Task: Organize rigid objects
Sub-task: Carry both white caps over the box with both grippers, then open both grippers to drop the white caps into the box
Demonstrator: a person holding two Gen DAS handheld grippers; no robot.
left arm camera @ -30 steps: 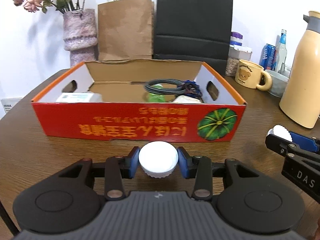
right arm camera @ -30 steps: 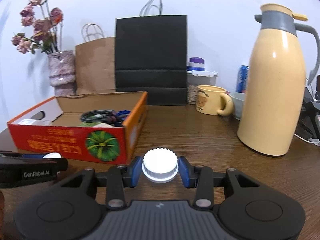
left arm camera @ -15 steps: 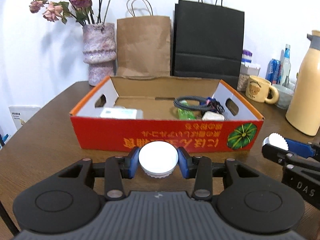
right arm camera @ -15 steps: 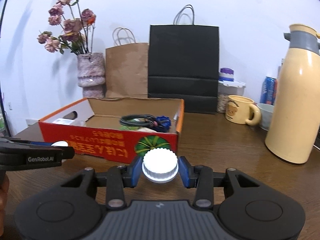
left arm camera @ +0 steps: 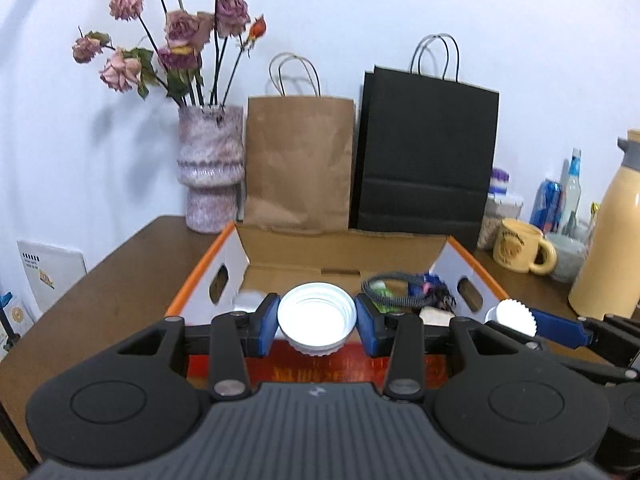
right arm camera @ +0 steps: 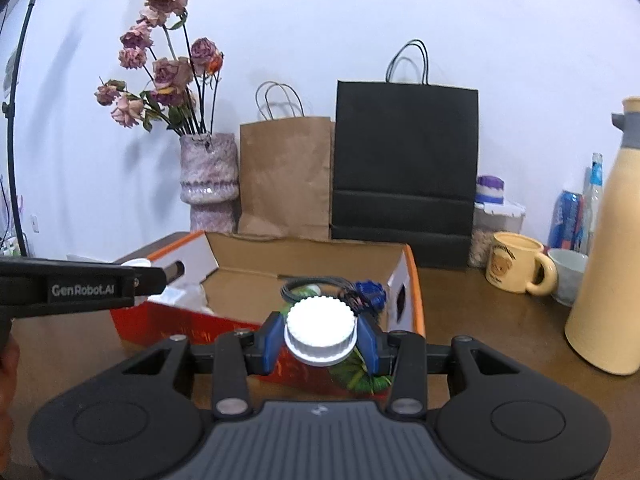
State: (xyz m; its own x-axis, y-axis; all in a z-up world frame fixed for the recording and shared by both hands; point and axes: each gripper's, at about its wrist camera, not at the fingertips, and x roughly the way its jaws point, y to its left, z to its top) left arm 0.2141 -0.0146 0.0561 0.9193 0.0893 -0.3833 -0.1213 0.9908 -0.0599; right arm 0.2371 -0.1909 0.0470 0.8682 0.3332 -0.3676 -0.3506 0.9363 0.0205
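Note:
My left gripper (left arm camera: 317,322) is shut on a white screw cap (left arm camera: 317,316), held open side up just above the front wall of the red and orange cardboard box (left arm camera: 200,276). My right gripper (right arm camera: 320,336) is shut on a second white ribbed cap (right arm camera: 320,330), held top up over the box's front right corner (right arm camera: 412,280). That cap also shows in the left wrist view (left arm camera: 516,317). Inside the box lie a coiled dark cable (left arm camera: 394,294), a blue item (right arm camera: 370,290) and a white packet (right arm camera: 188,296).
Behind the box stand a pink vase of dried roses (left arm camera: 210,168), a brown paper bag (left arm camera: 298,164) and a black paper bag (left arm camera: 426,160). To the right are a yellow mug (right arm camera: 516,268), a cream thermos jug (right arm camera: 612,264), a bowl, cans and bottles.
Both grippers have risen and moved forward toward the box, each still holding its cap. The left cap now sits tilted so that its open inside faces the camera.

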